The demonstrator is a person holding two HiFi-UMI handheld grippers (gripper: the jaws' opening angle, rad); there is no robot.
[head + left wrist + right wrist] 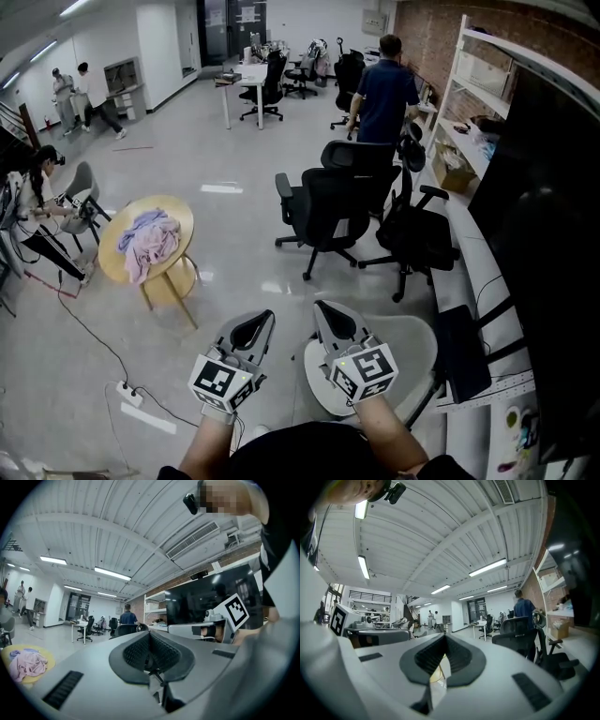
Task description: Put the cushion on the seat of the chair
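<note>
The pale grey moulded chair seat (412, 342) lies partly under the right hand-held gripper (323, 307) and the forearm (384, 427) behind it, so its middle and base are hidden. The large black screen (553, 234) runs off the right edge. The legs of a person in a dark blue shirt (384, 89) are hidden behind black mesh office chairs (328, 211). What the pink and lilac cloth heap (148, 239) on the round yellow wooden worktop (117, 267) is made up of cannot be told. In the left gripper view a pale grey out-of-focus mass (279, 667) fills the right side.
</note>
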